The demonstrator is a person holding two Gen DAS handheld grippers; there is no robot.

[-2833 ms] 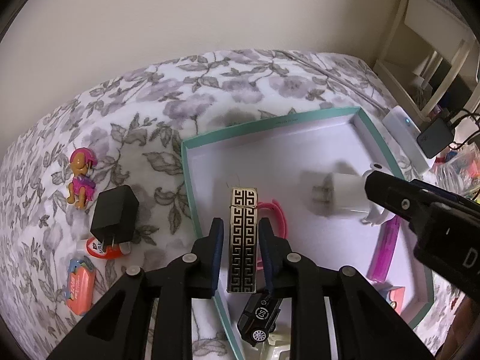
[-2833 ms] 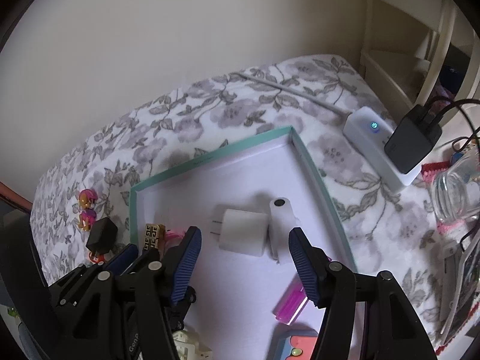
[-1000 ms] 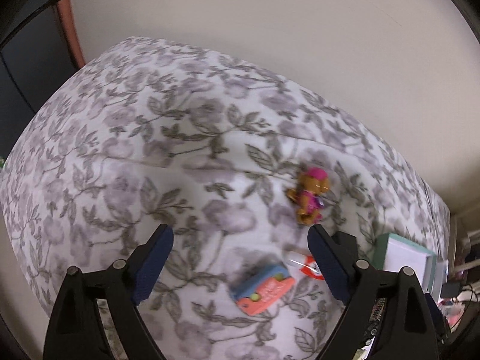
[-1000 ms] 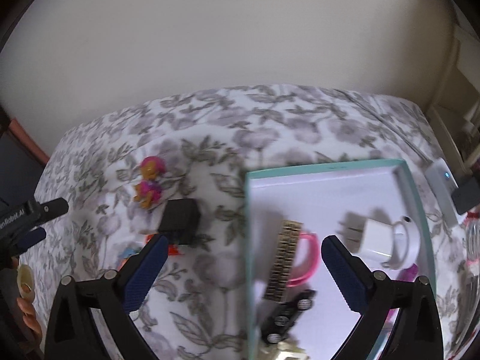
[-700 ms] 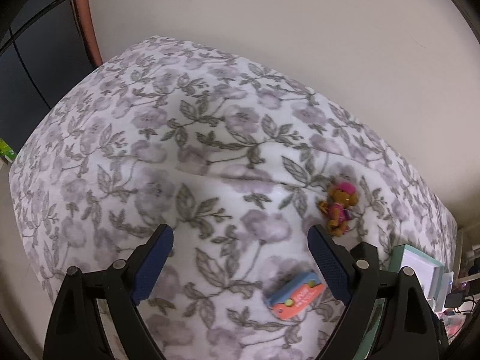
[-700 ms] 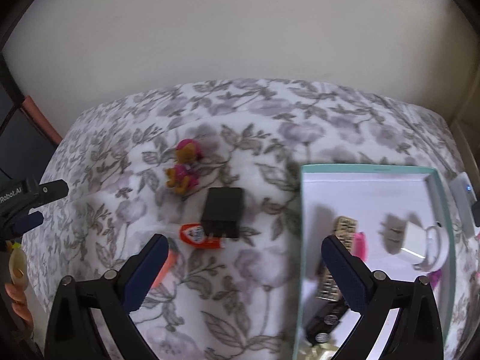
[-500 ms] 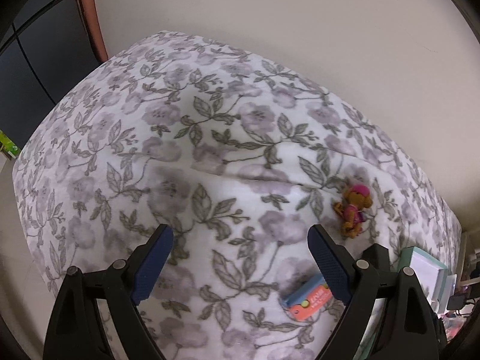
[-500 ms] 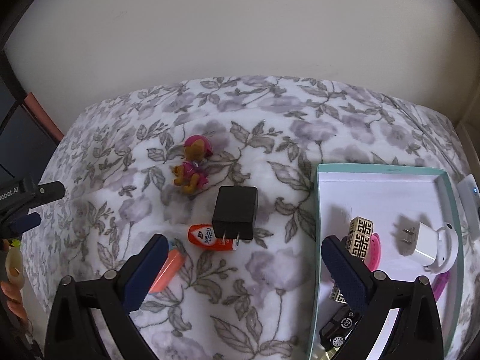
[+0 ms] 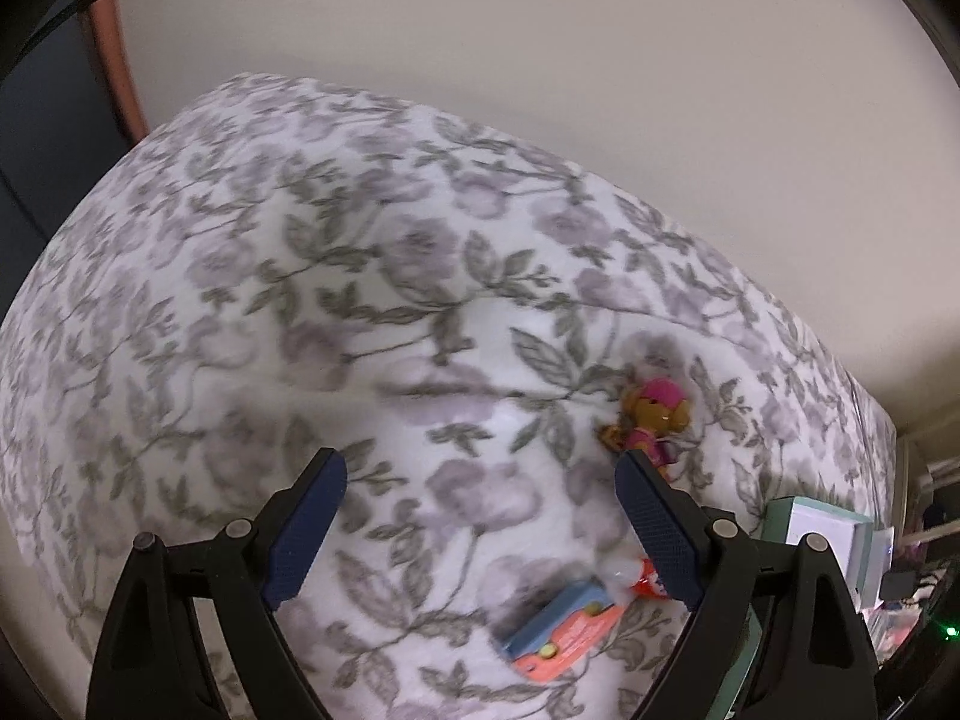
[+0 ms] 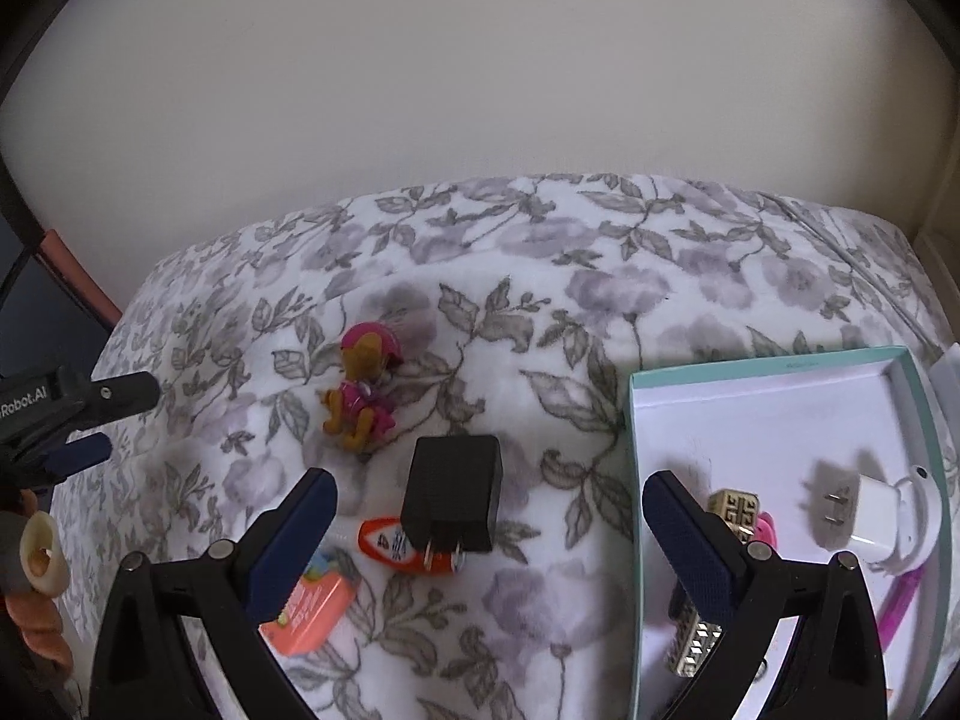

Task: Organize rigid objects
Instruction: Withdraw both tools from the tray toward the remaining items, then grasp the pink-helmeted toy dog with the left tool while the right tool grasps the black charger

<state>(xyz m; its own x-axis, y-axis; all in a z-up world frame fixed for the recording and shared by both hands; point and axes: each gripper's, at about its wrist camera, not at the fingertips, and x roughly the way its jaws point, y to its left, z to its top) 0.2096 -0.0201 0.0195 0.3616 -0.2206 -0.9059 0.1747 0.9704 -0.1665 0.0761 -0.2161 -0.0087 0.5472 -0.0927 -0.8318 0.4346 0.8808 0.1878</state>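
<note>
My right gripper point(image 10: 489, 495) is open and empty, hovering above a black charger point(image 10: 453, 492) that lies on the floral bedspread. An orange tube point(image 10: 399, 543) lies under the charger's prongs. A pink puppy figure point(image 10: 360, 384) sits to its upper left, and an orange and blue toy point(image 10: 312, 603) lies by my left finger. The teal box point(image 10: 636, 480) at the right holds a gold patterned clip point(image 10: 732, 507), a white charger point(image 10: 864, 519) and pink items. My left gripper point(image 9: 480, 525) is open and empty over the bedspread. The puppy figure point(image 9: 651, 420), orange toy point(image 9: 558, 630) and tube point(image 9: 645, 579) show near its right finger.
A plain wall runs behind the bed. The left gripper point(image 10: 66, 405) and the hand holding it show at the left edge of the right wrist view. The teal box point(image 9: 822, 531) and some cluttered items show at the far right of the left wrist view.
The left gripper let go of the gold clip in the box and swung far left, now open. The right gripper moved left out of the box to above the black charger.
</note>
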